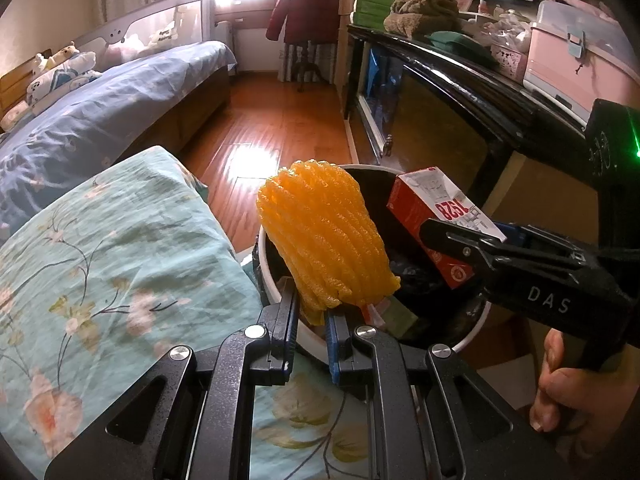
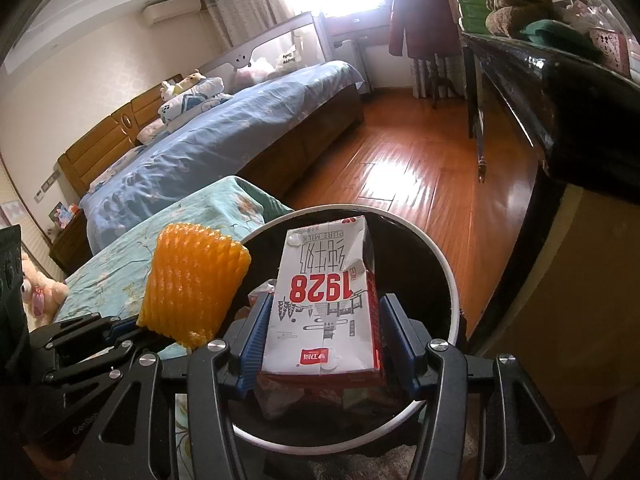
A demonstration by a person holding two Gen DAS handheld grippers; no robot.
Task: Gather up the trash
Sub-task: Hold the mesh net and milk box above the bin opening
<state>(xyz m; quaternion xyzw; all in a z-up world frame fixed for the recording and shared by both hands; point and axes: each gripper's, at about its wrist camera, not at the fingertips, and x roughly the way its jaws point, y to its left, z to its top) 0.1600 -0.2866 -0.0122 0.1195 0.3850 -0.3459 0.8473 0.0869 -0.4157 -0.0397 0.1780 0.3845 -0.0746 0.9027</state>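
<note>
Poised over bin (image 2: 448,264) — left gripper (image 1: 312,320) clamped on foam net (image 1: 324,240), right gripper (image 2: 326,344) on milk carton (image 2: 326,300) — release due next.

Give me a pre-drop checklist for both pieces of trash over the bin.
1. Left tongs shut on foam net: ok.
2. Right tongs shut on milk carton: ok.
3. Carton over bin: ok.
4. Net over the bin opening: cannot tell; it hangs at the rim near the bedspread.
5. Room in bin: ok, though trash already lies inside.
</note>
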